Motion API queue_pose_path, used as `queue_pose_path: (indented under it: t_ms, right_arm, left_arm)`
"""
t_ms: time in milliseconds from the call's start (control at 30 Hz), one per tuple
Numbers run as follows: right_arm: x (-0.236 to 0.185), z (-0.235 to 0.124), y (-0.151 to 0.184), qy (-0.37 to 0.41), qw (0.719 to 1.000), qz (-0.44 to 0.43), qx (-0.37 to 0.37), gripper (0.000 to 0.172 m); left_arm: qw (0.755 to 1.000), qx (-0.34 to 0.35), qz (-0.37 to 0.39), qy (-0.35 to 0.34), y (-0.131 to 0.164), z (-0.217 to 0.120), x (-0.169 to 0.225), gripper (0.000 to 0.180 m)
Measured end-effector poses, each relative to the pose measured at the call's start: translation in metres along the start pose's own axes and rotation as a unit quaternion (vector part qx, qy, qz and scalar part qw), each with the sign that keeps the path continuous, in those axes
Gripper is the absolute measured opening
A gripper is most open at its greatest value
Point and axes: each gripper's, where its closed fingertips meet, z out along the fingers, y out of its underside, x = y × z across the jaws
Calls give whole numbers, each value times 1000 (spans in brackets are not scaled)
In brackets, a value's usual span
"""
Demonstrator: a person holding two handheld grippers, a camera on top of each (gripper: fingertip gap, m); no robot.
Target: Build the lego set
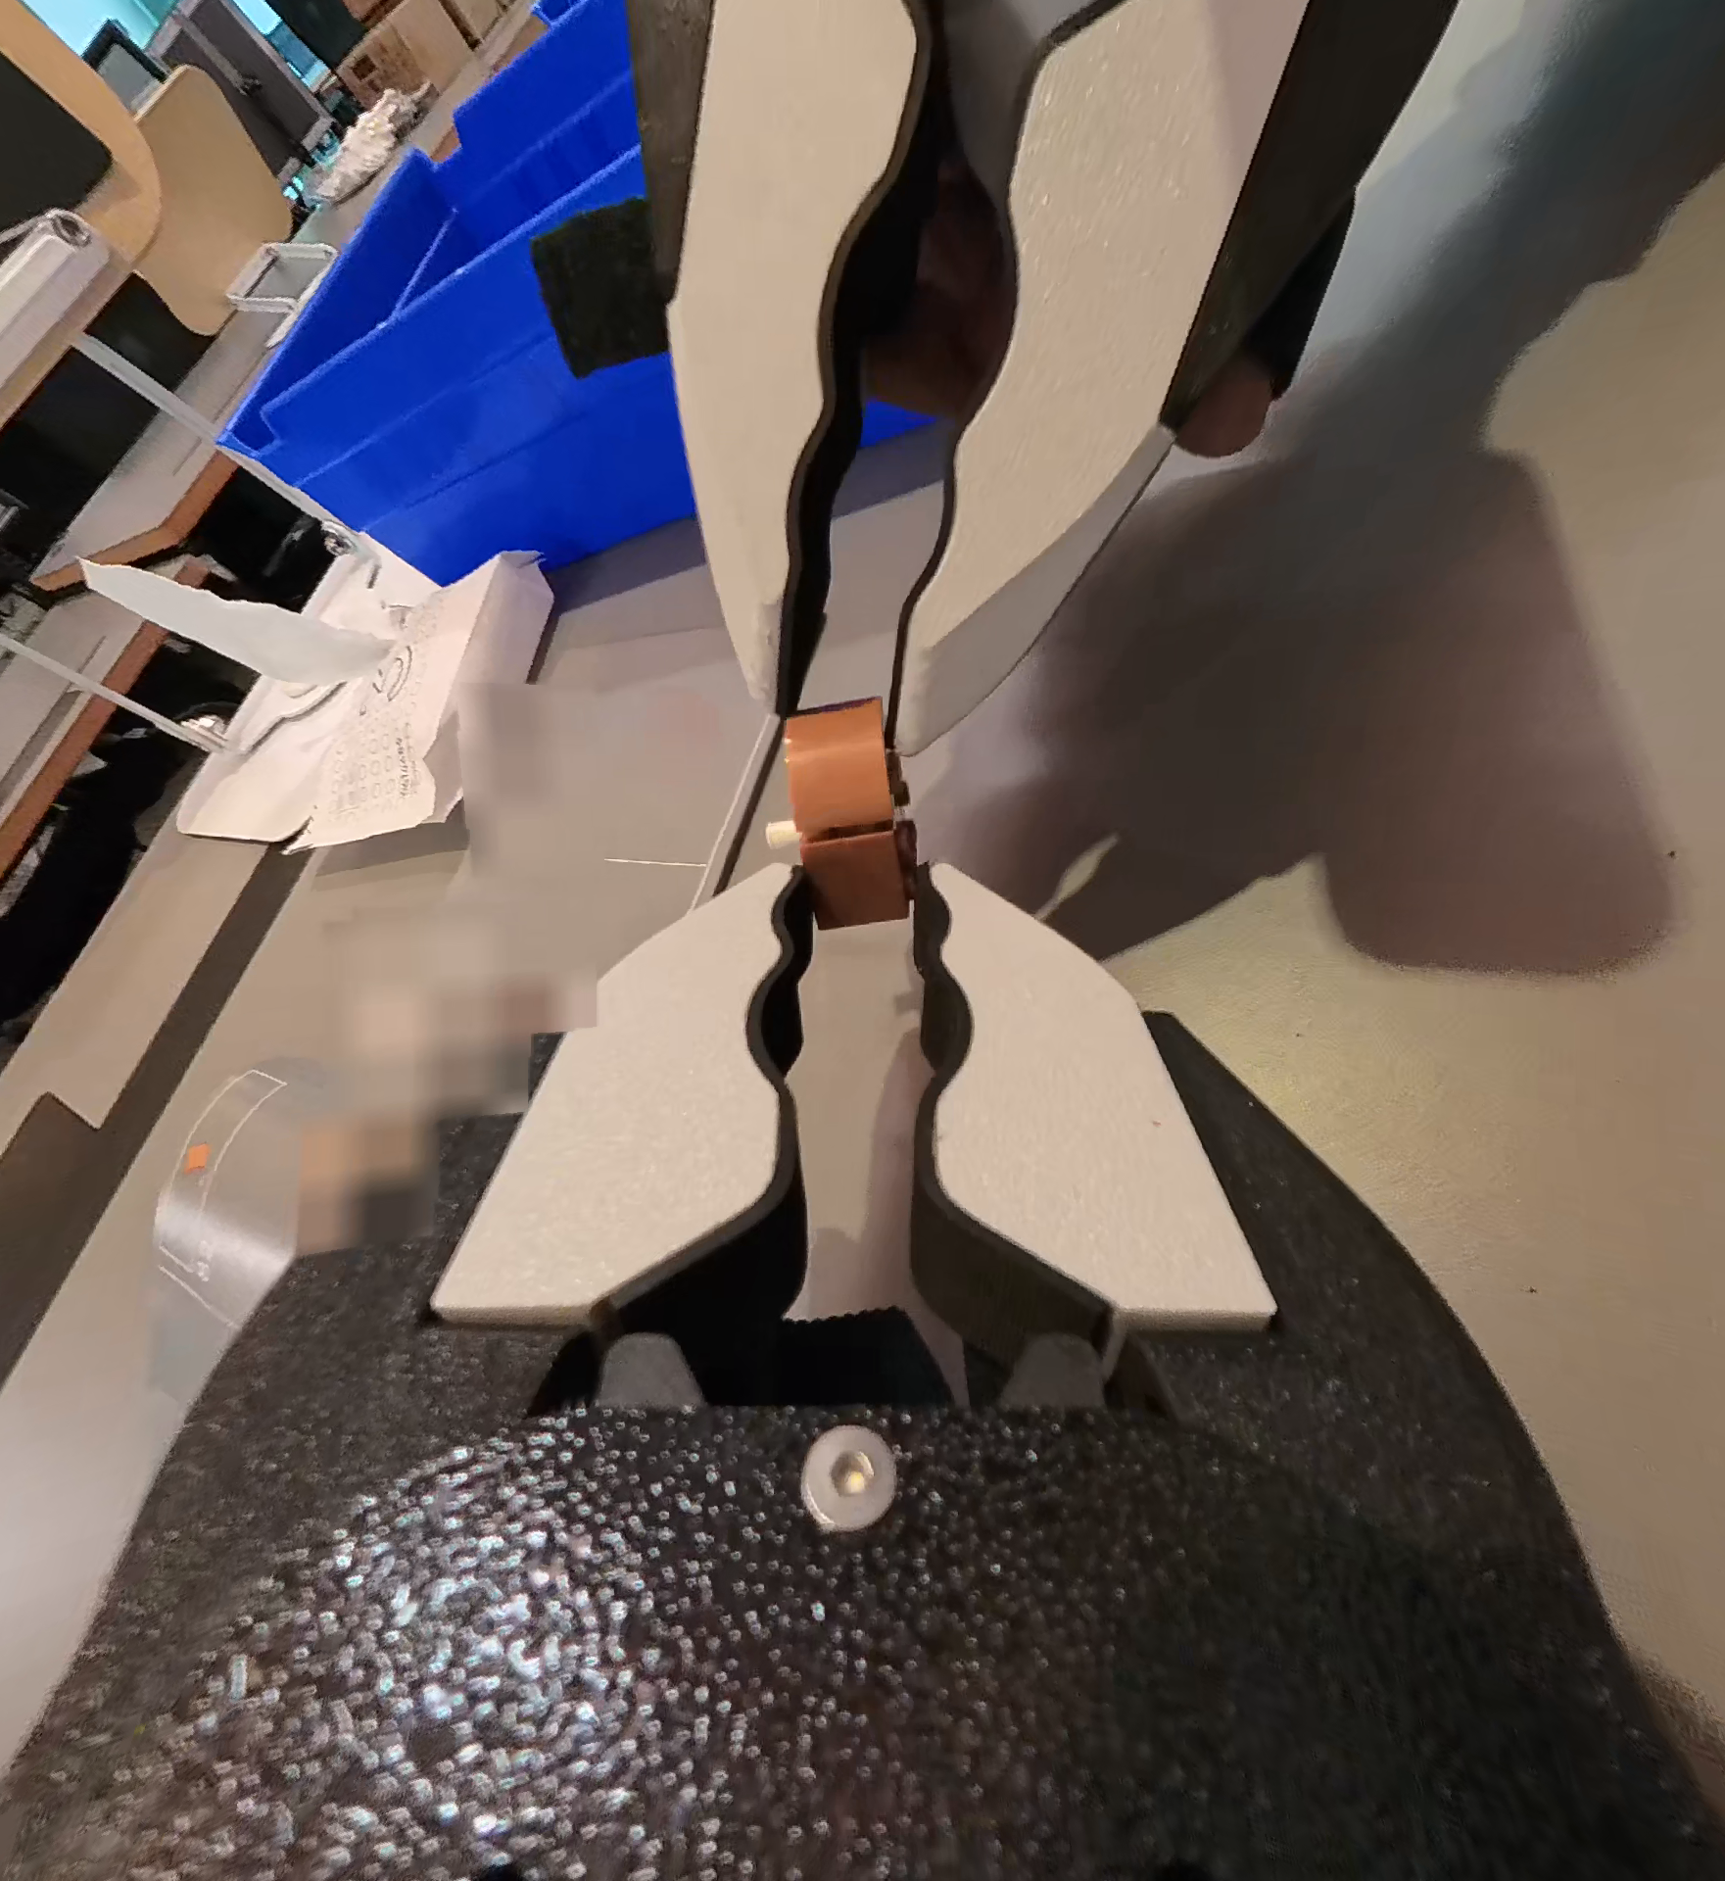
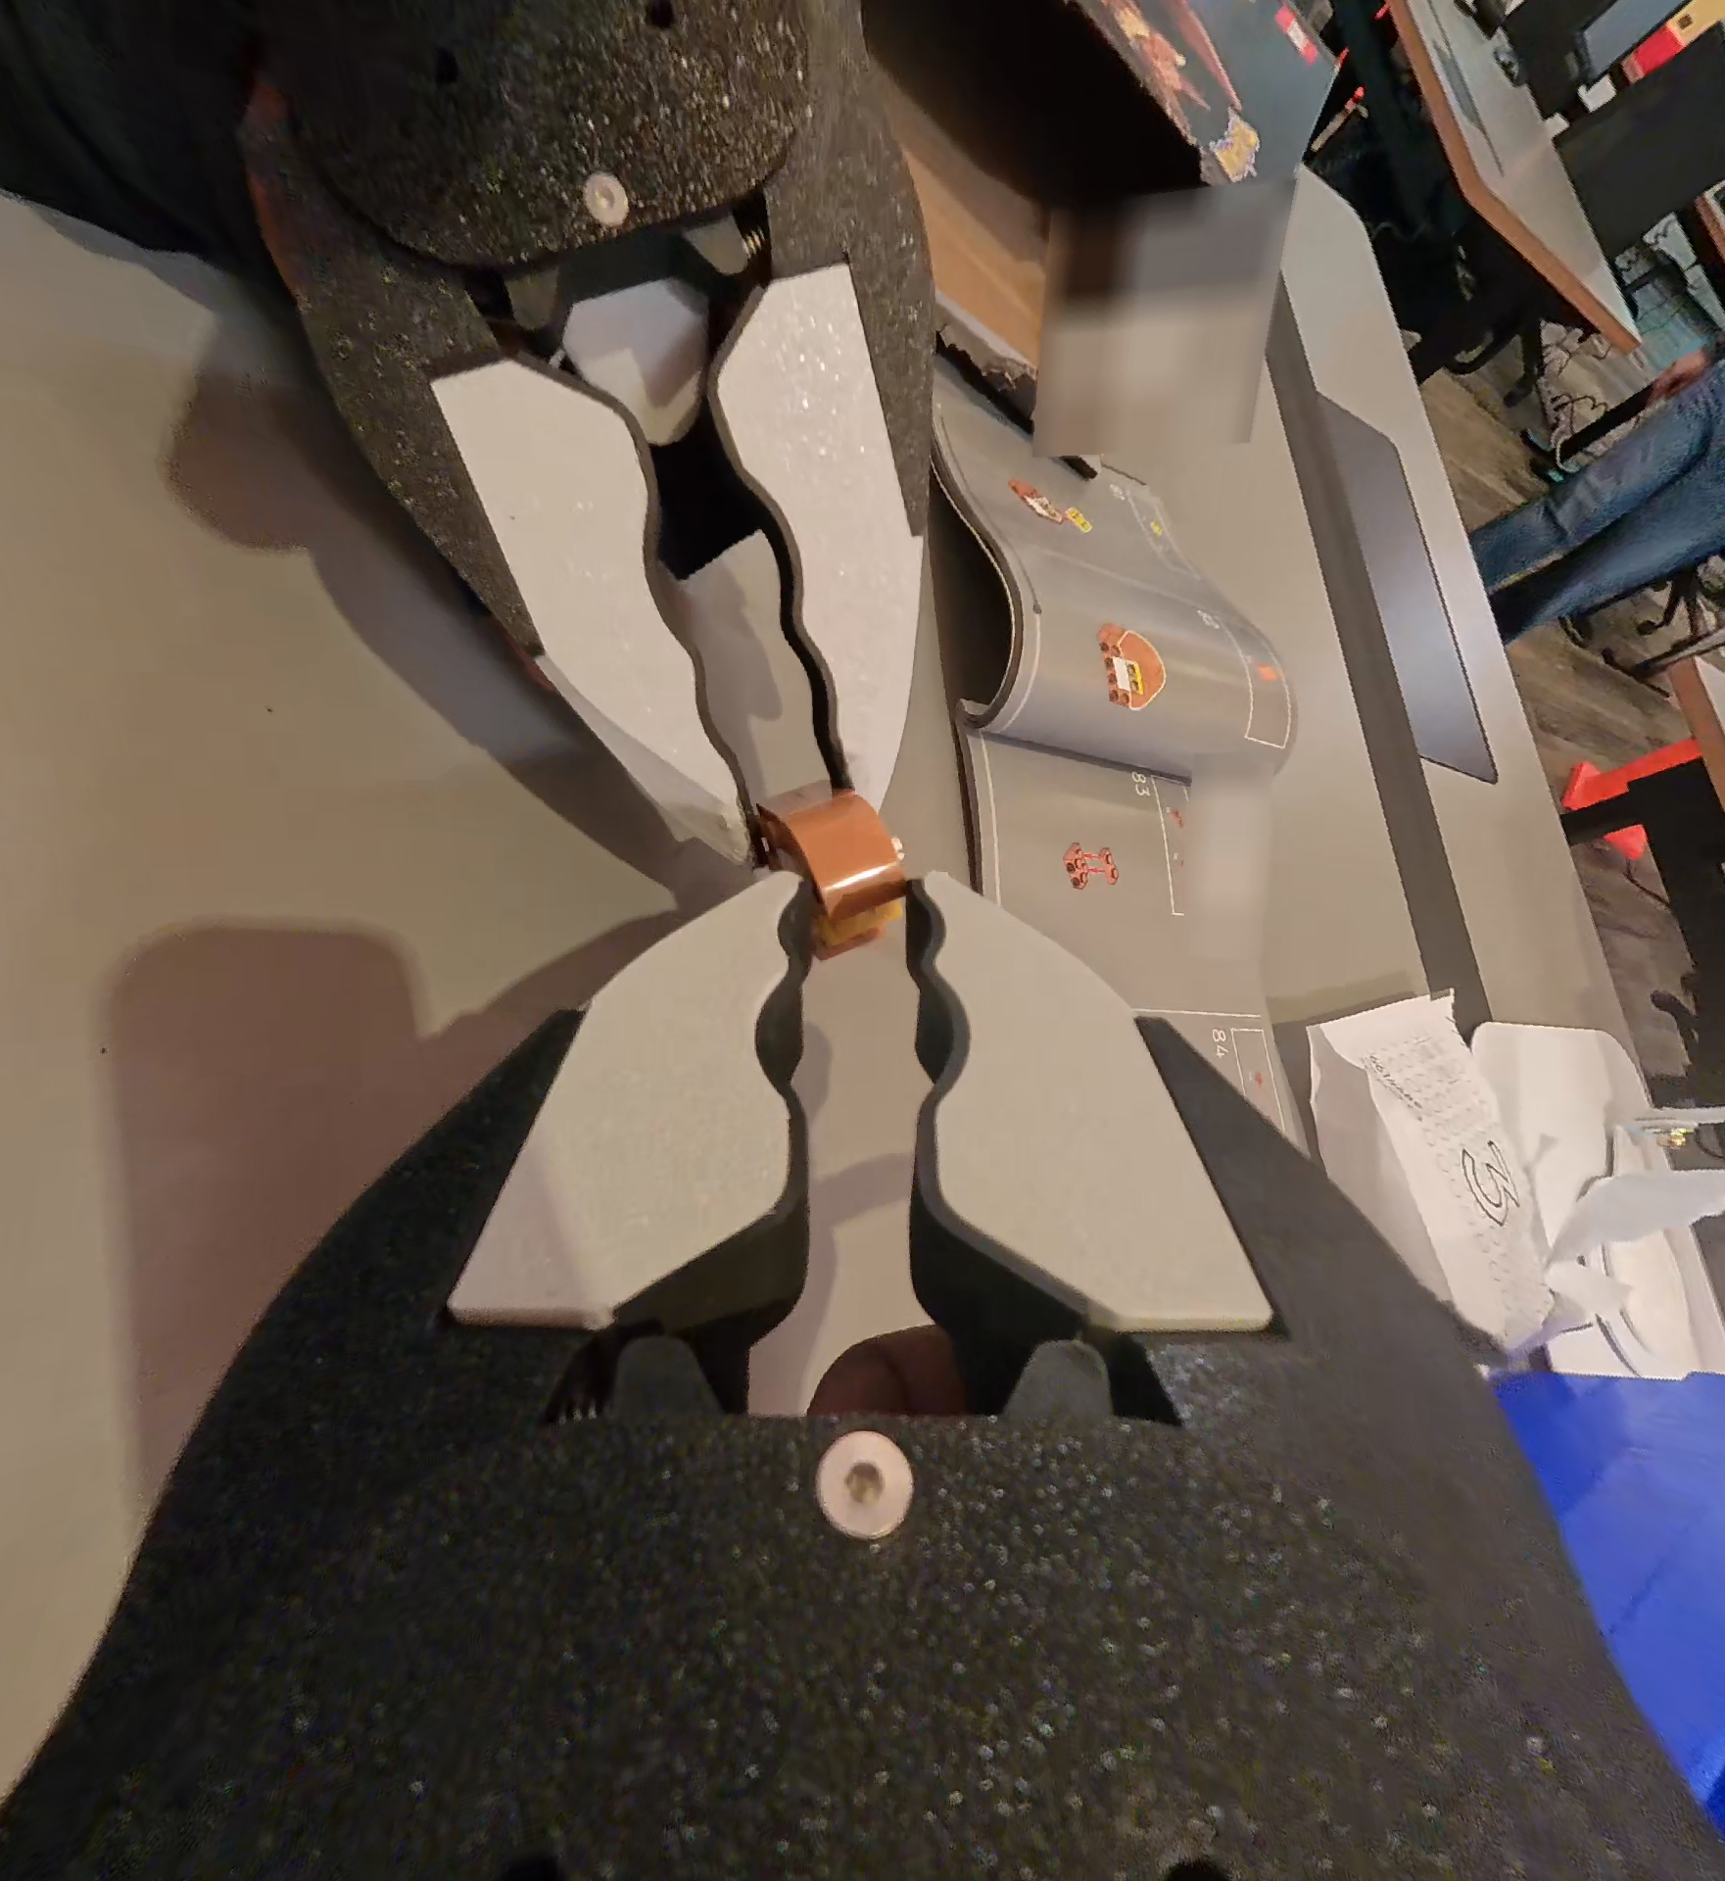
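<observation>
A small brown brick assembly (image 1: 853,814) with a curved top and a short white peg (image 1: 777,835) on its side is held in the air between my two grippers, which face each other tip to tip. In the left wrist view my left gripper (image 1: 856,880) is shut on its lower, blocky end. My right gripper (image 1: 838,723) comes in from above and is shut on the curved end. In the right wrist view my right gripper (image 2: 856,901) grips the brown assembly (image 2: 843,850), which shows a yellow piece underneath. My left gripper (image 2: 797,804) grips its far end.
The grey table (image 1: 1448,1120) lies below. An open instruction booklet (image 2: 1123,713) lies to the right. Torn white paper bags (image 2: 1428,1150) and blue bins (image 1: 451,356) stand near the table edge. A printed box (image 2: 1194,81) stands at the back. A person's legs (image 2: 1652,489) are beyond the table. Only a small space, under 4 cm, lies between the two pairs of fingers.
</observation>
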Motion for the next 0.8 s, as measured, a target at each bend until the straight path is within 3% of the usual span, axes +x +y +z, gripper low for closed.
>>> queue_pose_path:
  t_ms: [800]
  right_arm:
    - [-4,4,7,16,999,-11,-32,17]
  left_arm:
    - [1000,-19,18,-5,4,1,3,18]
